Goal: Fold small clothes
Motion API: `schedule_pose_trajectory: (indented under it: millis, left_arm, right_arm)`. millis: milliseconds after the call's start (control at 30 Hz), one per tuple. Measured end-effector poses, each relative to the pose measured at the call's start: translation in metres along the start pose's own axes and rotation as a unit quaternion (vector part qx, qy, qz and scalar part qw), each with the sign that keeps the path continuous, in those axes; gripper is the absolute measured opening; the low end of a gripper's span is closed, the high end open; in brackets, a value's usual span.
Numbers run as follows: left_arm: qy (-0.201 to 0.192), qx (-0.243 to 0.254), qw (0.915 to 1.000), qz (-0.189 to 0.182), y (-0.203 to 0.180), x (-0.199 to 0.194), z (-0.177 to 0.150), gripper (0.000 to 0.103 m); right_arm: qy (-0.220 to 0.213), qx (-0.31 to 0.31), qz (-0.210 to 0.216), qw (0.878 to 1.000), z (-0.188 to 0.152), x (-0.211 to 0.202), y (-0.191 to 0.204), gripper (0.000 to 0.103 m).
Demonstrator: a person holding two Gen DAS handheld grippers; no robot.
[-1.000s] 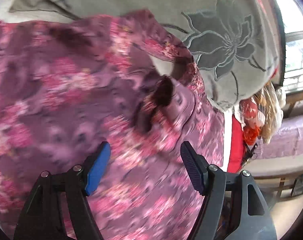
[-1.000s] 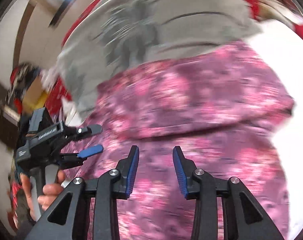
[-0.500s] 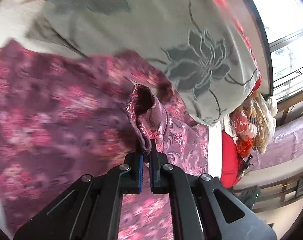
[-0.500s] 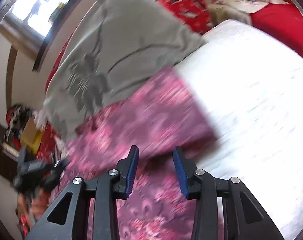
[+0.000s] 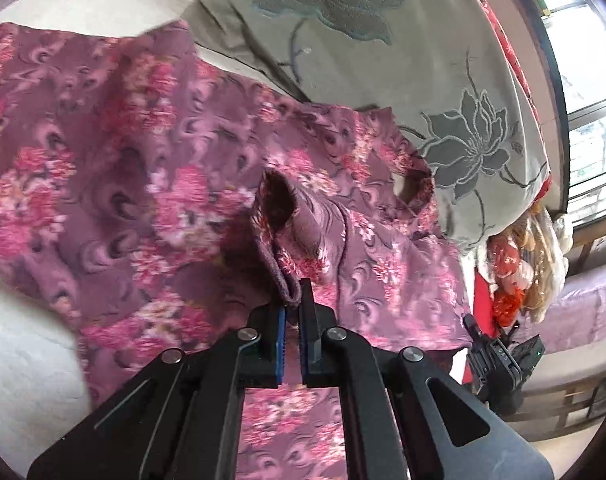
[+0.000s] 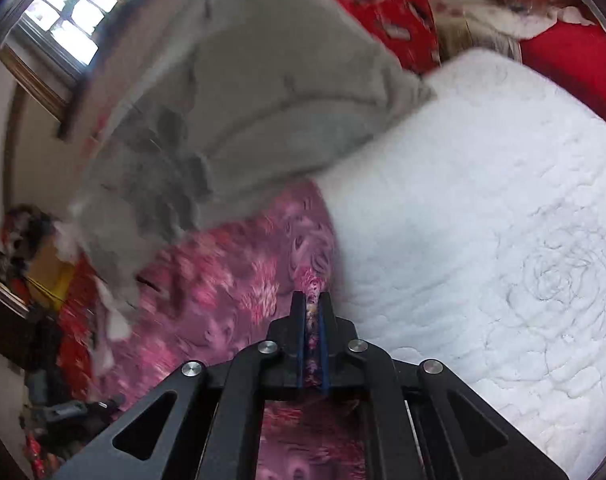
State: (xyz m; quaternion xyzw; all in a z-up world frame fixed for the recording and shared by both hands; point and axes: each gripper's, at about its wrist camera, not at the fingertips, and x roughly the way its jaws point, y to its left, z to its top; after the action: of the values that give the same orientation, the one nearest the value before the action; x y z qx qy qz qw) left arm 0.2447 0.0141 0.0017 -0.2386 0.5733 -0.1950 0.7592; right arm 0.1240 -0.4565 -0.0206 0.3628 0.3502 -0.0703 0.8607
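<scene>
Garment (image 5: 151, 168): soft, light, limp knit; best taken at hems; pinched at edges by left gripper (image 5: 292, 320) and right gripper (image 6: 313, 312).

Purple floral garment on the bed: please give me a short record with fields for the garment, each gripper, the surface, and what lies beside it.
garment: purple floral garment, spread out, partly lifted at two pinched spots
left gripper: shut on a raised fold of the garment
right gripper: shut on the garment's edge
surface: white quilted bed cover
beside: grey blanket with flower pattern, touching the garment's far side
</scene>
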Motion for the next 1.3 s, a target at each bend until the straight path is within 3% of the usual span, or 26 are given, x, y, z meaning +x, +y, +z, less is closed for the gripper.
schedule_pose_trajectory:
  millis: [133,200,300,333,467,533,600,700,733,833,867,933,1000,1067,1133,1167,1300]
  left_arm:
    - [-0.031,-0.002,0.9995,-0.003,0.008,-0.027,-0.011,0.003]
    - [-0.055,0.009,0.9983,-0.015,0.000,-0.039,-0.011,0.003]
    - [-0.049,0.055,0.9972,-0.010,-0.031,-0.023,-0.002,0.020]
    - [-0.043,0.063,0.9971,0.001,-0.036,-0.014,0.000,0.026]
    - [0.020,0.080,0.9949,0.058,-0.040,0.048,0.004,0.025]
    - [0.021,0.067,0.9963,0.048,-0.033,0.051,0.006,0.020]
    - [0.021,0.040,0.9989,0.015,-0.024,0.036,0.011,0.020]
    - [-0.012,0.036,0.9993,0.005,-0.008,-0.001,0.020,0.021]
    - [-0.028,0.037,0.9989,0.007,0.002,-0.019,0.025,0.024]
    - [-0.062,0.019,0.9973,0.036,0.037,-0.057,0.044,0.050]
    - [-0.078,0.004,0.9957,0.049,0.059,-0.076,0.053,0.052]
    - [-0.098,-0.023,0.9918,0.079,0.096,-0.102,0.068,0.052]
    - [-0.118,-0.063,0.9847,0.111,0.141,-0.124,0.083,0.052]
    - [-0.135,-0.107,0.9753,0.138,0.182,-0.142,0.095,0.052]
    - [-0.140,-0.158,0.9638,0.163,0.225,-0.153,0.106,0.052]
    - [-0.141,-0.186,0.9583,0.164,0.243,-0.156,0.109,0.052]
    - [-0.134,-0.250,0.9502,0.129,0.286,-0.144,0.110,0.052]
  right_arm:
    - [0.086,-0.008,-0.083,0.993,-0.010,0.021,-0.014,0.014]
    - [0.035,-0.008,-0.078,0.996,-0.007,-0.001,-0.007,0.016]
    - [-0.005,-0.029,-0.041,0.999,-0.004,-0.017,0.021,0.037]
    - [-0.002,-0.041,-0.032,0.999,-0.005,-0.016,0.032,0.038]
    - [0.032,-0.106,-0.013,0.994,-0.025,0.005,0.081,0.038]
    - [0.051,-0.137,-0.007,0.989,-0.039,0.020,0.106,0.038]
    - [0.064,-0.157,0.001,0.985,-0.050,0.034,0.126,0.038]
    - [0.070,-0.179,0.020,0.981,-0.065,0.055,0.158,0.038]
    - [0.074,-0.182,0.029,0.980,-0.073,0.062,0.167,0.038]
    - [0.094,-0.194,0.037,0.976,-0.096,0.089,0.190,0.038]
    - [0.102,-0.202,0.033,0.974,-0.105,0.094,0.194,0.038]
    - [0.113,-0.228,0.005,0.967,-0.126,0.112,0.200,0.045]
    - [0.059,-0.278,-0.005,0.959,-0.147,0.107,0.206,0.056]
    - [0.036,-0.321,-0.032,0.946,-0.162,0.105,0.214,0.058]
    - [0.037,-0.328,-0.042,0.943,-0.164,0.107,0.216,0.059]
    - [0.037,-0.326,-0.039,0.944,-0.163,0.106,0.215,0.059]
    - [0.038,-0.316,-0.027,0.948,-0.161,0.104,0.210,0.060]
